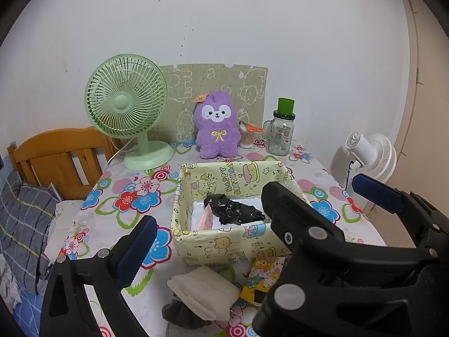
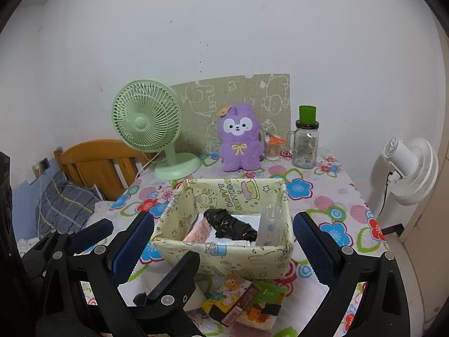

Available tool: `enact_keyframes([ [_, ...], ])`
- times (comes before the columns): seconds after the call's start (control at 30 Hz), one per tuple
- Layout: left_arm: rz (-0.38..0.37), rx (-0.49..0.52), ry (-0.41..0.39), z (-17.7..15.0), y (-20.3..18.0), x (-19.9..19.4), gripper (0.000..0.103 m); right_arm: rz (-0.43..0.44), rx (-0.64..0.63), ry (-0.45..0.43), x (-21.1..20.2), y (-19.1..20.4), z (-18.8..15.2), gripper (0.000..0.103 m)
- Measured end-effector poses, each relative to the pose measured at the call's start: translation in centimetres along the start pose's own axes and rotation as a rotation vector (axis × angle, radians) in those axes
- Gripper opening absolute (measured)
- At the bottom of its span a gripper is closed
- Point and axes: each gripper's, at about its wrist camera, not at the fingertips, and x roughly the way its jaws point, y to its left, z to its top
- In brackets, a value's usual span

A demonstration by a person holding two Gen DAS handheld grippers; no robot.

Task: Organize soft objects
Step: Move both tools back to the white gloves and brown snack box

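Note:
A yellow cartoon-print fabric box point(image 1: 224, 245) point(image 2: 224, 255) stands mid-table. Inside lie a crumpled black plastic bag point(image 1: 235, 210) point(image 2: 230, 224), a pink item point(image 1: 206, 219) and a clear packet point(image 2: 269, 224). In front of the box lie a folded white cloth point(image 1: 202, 289) on a grey cloth point(image 1: 179, 313). My left gripper point(image 1: 258, 217) is open and empty, short of the box. My right gripper point(image 2: 224, 247) is open too, its blue pads point(image 2: 314, 247) apart from the box walls. One finger of each gripper sits between the other's fingers. A purple plush toy point(image 1: 216, 129) point(image 2: 240, 140) sits at the back.
Colourful cartoon cartons point(image 1: 263, 278) point(image 2: 241, 300) lie in front of the box. At the back stand a green fan point(image 1: 129, 106), a glass jar with a green lid point(image 1: 280, 132) and a cotton-swab tub point(image 1: 247, 137). A white fan point(image 2: 409, 168) is right, a wooden headboard point(image 1: 56, 157) left.

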Motion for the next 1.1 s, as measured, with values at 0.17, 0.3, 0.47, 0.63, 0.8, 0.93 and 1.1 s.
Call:
enact_keyframes([
  [0.17, -0.007, 0.0, -0.012, -0.4, -0.4, -1.1, 0.101, -0.007, -0.008, -0.01, -1.3, 0.1, -0.2, 0.101],
  [0.3, -0.025, -0.001, -0.018, -0.8, -0.6, -1.8, 0.103, -0.011, -0.015, -0.016, -2.2, 0.1, -0.5, 0.101],
  [0.47, -0.017, 0.006, -0.019, -1.4, -1.0, -2.5, 0.103, -0.019, -0.022, -0.02, -3.2, 0.1, -0.9, 0.101],
  [0.63, -0.008, 0.012, -0.024, -2.1, -1.2, -3.1, 0.103, -0.041, -0.04, -0.029, -4.2, 0.3, -1.4, 0.101],
  [0.8, -0.009, 0.019, -0.021, -2.6, -1.4, -3.6, 0.103, -0.048, -0.042, -0.027, -4.7, 0.3, -2.1, 0.101],
  [0.93, -0.003, 0.029, -0.024, -3.0, -1.6, -3.9, 0.103, -0.051, -0.039, -0.024, -5.0, 0.3, -2.5, 0.101],
  [1.1, 0.001, 0.035, -0.023, -3.6, -1.6, -4.1, 0.103, -0.047, -0.04, -0.021, -5.4, 0.4, -3.1, 0.101],
])
